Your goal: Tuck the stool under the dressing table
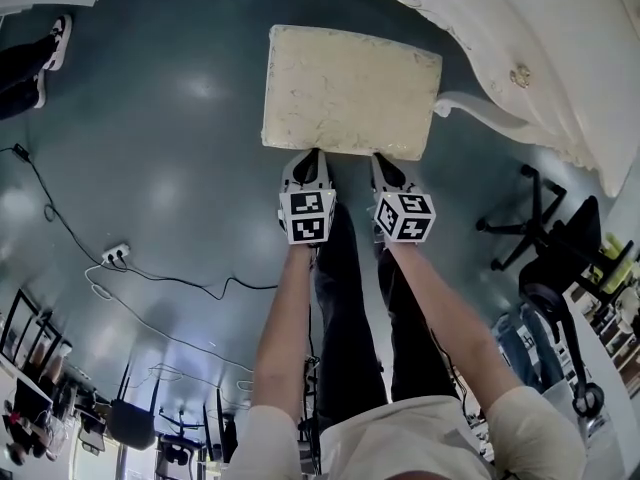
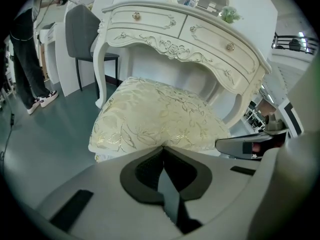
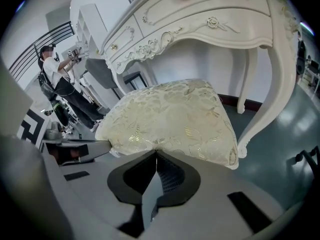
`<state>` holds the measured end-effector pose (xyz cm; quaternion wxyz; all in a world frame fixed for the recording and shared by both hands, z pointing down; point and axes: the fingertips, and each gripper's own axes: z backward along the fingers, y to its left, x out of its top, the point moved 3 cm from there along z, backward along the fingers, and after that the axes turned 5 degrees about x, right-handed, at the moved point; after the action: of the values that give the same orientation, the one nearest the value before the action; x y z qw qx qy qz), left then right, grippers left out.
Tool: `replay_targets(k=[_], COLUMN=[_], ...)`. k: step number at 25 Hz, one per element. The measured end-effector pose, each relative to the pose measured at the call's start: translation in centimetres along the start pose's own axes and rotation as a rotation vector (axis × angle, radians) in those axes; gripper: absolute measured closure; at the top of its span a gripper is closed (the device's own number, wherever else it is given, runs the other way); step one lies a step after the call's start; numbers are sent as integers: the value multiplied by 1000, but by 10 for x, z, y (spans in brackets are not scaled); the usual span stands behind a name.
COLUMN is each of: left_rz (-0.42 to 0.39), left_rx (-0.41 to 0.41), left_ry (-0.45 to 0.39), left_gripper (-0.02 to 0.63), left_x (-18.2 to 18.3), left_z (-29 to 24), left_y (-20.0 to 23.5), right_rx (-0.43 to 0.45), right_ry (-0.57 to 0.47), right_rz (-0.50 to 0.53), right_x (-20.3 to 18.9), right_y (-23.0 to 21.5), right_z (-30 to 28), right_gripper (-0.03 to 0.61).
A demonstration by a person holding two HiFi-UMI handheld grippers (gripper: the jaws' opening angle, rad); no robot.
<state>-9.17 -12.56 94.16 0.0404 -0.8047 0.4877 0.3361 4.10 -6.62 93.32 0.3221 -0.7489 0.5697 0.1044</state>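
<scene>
Your left gripper (image 1: 308, 158) and right gripper (image 1: 385, 163) are both at the near edge of the stool (image 1: 350, 93), left near the middle of that edge, right toward its near right corner. Both sets of jaws are clenched together, nothing visible between them. The tips sit right at the cushion edge in the left gripper view (image 2: 163, 149) and the right gripper view (image 3: 156, 154); can't tell if they pinch fabric.

The stool stands on the floor (image 1: 180, 168), seat out in front of the dressing table (image 1: 530, 58). Its right edge is just beside the table's curved leg (image 1: 485, 108). A cable (image 1: 150, 268) trails across the floor toward the left edge, well apart from the stool.
</scene>
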Motion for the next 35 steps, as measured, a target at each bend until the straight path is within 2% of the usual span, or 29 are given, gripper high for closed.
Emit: replay_targets(k=[5,11,16,19,23,30,35], left_rz=[-22,-55,-104,-124,-155,-133,-124], left_rx=[-24,-62,-83,-103,-152,-133,-135], left_ry=[3,10,12,8,-8,-44,-57], left_gripper=[598,598,598,598,598,598,598], left_x=[21,40,57,69,81,104,112], left_z=[-15,-32,-50,-59,-66,-58,-55], left_y=[0,1,1,-3,-1,21,21], right_rx=[-3,16,91,110,104,89,31], right_ry=[-13,-48,-73,-77,-95,-104,-132], right_rz=[58,51,51,3,-101,-55,-58], right_x=[19,40,49,58,79,98,110], right_y=[-8,-11,8,13,3,3,-10], right_z=[-9,-15,-37,-52,-69,-80,-82], right_gripper=[534,534,535,535,535,535,535])
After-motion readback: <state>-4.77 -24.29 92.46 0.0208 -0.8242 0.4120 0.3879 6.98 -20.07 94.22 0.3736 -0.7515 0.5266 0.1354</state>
